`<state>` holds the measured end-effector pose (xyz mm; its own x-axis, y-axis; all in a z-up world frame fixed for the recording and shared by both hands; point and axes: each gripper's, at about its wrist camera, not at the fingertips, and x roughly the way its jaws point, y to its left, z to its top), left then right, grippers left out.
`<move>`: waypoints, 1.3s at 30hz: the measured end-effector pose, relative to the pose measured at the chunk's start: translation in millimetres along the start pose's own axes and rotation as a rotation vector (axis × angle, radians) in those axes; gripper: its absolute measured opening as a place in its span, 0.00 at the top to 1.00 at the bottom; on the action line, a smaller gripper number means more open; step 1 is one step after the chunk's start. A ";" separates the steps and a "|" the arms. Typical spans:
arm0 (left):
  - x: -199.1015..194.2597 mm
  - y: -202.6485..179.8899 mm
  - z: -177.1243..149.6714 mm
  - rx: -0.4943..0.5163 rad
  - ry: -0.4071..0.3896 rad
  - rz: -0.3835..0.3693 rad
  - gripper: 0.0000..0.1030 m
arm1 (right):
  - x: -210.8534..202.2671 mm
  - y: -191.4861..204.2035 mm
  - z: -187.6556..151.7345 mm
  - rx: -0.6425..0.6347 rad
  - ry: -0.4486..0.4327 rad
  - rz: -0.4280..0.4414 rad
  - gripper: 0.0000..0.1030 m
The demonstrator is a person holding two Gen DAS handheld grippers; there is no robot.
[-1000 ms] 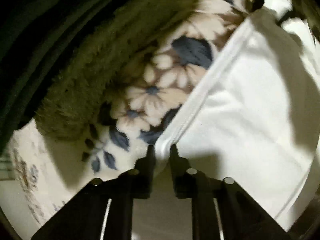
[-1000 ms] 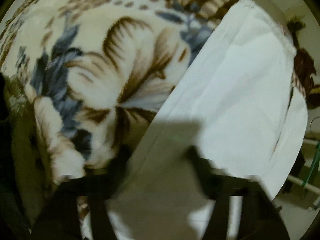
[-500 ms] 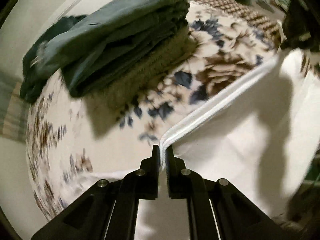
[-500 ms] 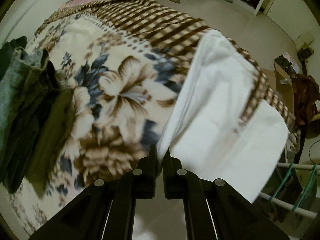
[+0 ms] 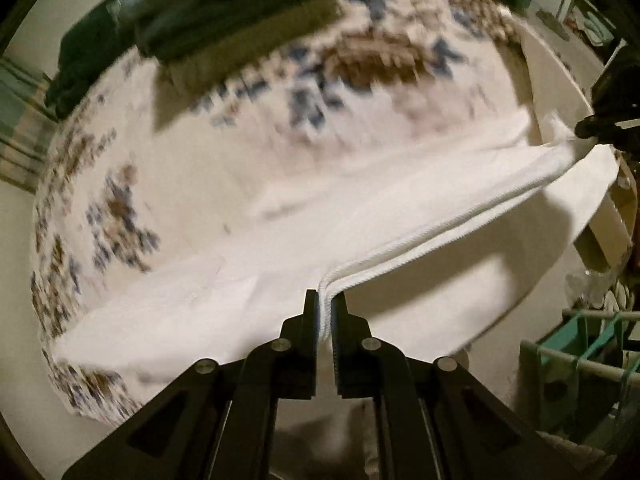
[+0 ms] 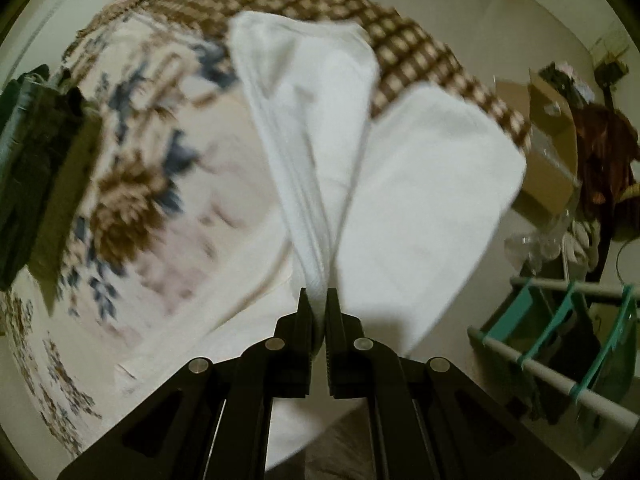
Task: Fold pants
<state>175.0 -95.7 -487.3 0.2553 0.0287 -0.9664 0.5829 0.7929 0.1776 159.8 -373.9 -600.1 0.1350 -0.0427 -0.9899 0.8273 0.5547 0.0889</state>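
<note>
White pants (image 5: 400, 208) hang lifted above a floral blanket (image 5: 120, 184) on a bed. My left gripper (image 5: 325, 300) is shut on the ribbed waistband at one corner, and the band runs taut to the right, where my right gripper (image 5: 580, 130) pinches its other end. In the right wrist view my right gripper (image 6: 318, 300) is shut on a bunched edge of the pants (image 6: 420, 184). The two legs (image 6: 304, 80) trail away from it across the blanket (image 6: 132, 176), up to its checked border.
A pile of dark green folded clothes (image 5: 208, 4) lies at the far left of the bed, also as clothes (image 6: 32, 160) in the right wrist view. A drying rack with teal clips (image 6: 560, 360) stands to the right. A cardboard box (image 6: 548, 136) sits on the floor.
Both grippers have risen and pulled back from the bed with the pants. The waistband is now stretched between them and the legs trail over the blanket. The right jaws closed on the fabric.
</note>
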 end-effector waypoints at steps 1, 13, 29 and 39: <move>7.2 -3.6 -4.8 -0.003 0.012 -0.002 0.96 | 5.6 -7.0 -4.0 0.003 0.007 -0.002 0.95; 11.4 -16.8 7.2 -0.161 0.043 -0.090 0.49 | 31.6 -89.4 -8.9 0.072 0.136 0.017 0.24; 39.7 -47.6 121.5 -0.208 0.007 -0.058 0.33 | 55.1 92.4 111.6 -0.393 -0.051 -0.117 0.24; 47.7 -65.4 133.2 -0.175 -0.002 -0.117 0.33 | 12.7 -44.0 140.7 -0.034 -0.156 -0.120 0.94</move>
<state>251.8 -227.3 -520.3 0.1954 -0.0706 -0.9782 0.4654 0.8846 0.0291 201.8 -515.8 -601.1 0.1214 -0.2370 -0.9639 0.8240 0.5655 -0.0352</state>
